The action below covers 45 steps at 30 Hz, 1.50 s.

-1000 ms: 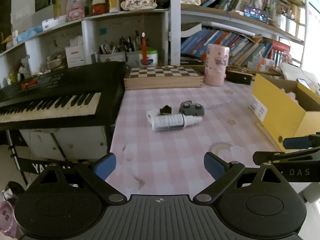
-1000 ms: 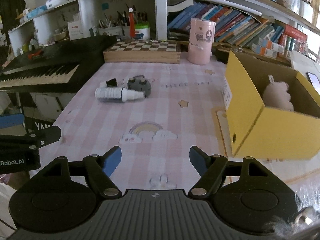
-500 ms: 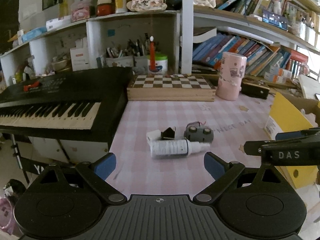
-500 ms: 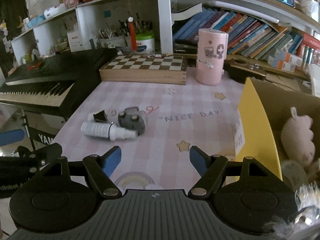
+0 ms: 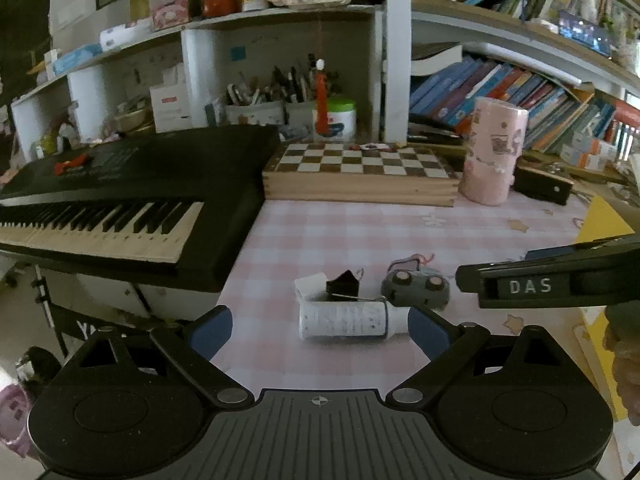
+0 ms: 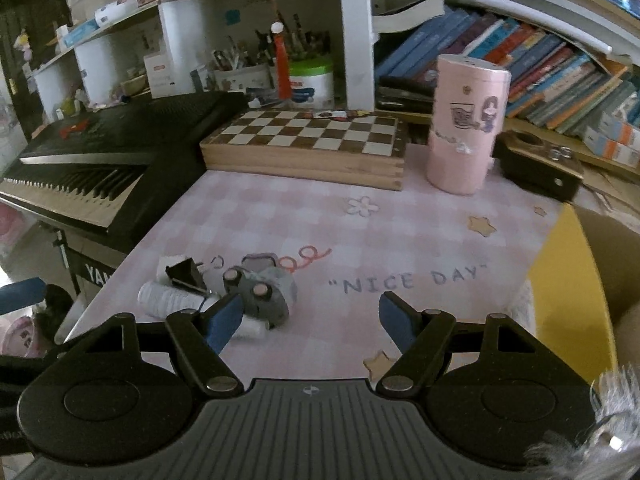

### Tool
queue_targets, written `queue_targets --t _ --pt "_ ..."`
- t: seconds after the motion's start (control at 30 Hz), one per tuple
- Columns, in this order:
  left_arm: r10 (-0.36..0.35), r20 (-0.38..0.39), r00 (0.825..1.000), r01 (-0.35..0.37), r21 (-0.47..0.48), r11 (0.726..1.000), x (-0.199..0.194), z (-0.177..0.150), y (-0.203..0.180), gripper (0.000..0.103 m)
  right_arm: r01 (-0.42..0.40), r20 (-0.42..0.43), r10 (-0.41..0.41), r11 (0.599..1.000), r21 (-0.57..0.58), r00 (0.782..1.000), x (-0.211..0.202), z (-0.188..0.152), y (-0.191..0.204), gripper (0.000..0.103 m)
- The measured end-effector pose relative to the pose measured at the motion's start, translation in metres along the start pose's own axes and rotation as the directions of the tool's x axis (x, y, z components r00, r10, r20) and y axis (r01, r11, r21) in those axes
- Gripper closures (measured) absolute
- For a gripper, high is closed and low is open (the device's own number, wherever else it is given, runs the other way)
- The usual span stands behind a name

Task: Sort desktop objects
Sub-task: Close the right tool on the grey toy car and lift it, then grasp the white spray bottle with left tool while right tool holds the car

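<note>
Because the white cylindrical spray bottle (image 5: 344, 321) lies on its side on the pink checked desk (image 5: 360, 232), touching the black folding binder clip (image 5: 343, 282) and just beside the grey rounded plastic gadget with two pale buttons (image 5: 416, 288), jaws closing on one piece could easily nudge or roll its neighbours. Both the left gripper (image 5: 320, 326) and the right gripper (image 6: 310, 316) stand open and empty above this cluster, so the two could also collide, while the yellow cardboard box (image 6: 568, 280) sits well apart at the right
</note>
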<state>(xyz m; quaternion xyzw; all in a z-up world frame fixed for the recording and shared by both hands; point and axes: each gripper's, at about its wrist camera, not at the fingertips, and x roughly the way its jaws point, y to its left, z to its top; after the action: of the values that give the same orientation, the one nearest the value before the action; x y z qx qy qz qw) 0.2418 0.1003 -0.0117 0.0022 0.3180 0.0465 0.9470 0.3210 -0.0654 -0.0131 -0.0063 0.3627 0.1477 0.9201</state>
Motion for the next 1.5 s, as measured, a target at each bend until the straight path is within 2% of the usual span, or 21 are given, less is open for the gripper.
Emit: queue_targets --t 0.43,0.67,0.73,0.77,1.0,1.2,1.33,1.5 --pt "0.035 -0.062 0.997 -0.035 -0.002 0.999 0.024 0.004 0.002 0.007 -0.102 -0.083 0.097 0.993 -0.057 0.992 0.063 0.018 0.017 0.030" --pt "0.012 -0.106 0.994 -0.014 -0.022 1.000 0.038 0.004 0.005 0.007 -0.124 -0.154 0.116 0.991 -0.049 0.981 0.086 0.017 0.012 0.032" --pt "0.007 -0.112 0.994 -0.010 -0.023 1.000 0.042 0.004 0.005 0.007 -0.136 -0.166 0.127 0.990 -0.041 0.978 0.091 0.015 0.010 0.052" --pt "0.004 -0.112 0.994 -0.006 -0.022 1.000 0.043 0.004 0.005 0.007 -0.134 -0.161 0.125 0.990 -0.047 0.979 0.091 0.015 0.009 0.054" --pt "-0.039 -0.093 0.995 0.039 0.001 0.999 0.059 0.010 0.002 0.007 -0.080 -0.121 0.082 0.997 0.019 0.989 0.069 0.013 -0.016 0.055" --pt "-0.051 -0.118 0.992 0.035 -0.133 0.991 0.080 0.015 0.015 0.008 -0.064 -0.087 0.069 0.996 0.055 0.994 0.044 0.009 -0.028 0.055" --pt "-0.063 -0.143 0.988 0.034 -0.196 0.980 0.086 0.009 0.022 0.018 -0.075 -0.071 0.079 0.996 0.057 0.994 0.030 0.006 -0.029 0.055" --pt "-0.105 -0.159 0.982 0.079 -0.158 0.984 0.072 0.002 0.019 0.020 -0.091 -0.065 0.093 0.995 0.041 0.994 0.016 0.001 -0.028 0.055"
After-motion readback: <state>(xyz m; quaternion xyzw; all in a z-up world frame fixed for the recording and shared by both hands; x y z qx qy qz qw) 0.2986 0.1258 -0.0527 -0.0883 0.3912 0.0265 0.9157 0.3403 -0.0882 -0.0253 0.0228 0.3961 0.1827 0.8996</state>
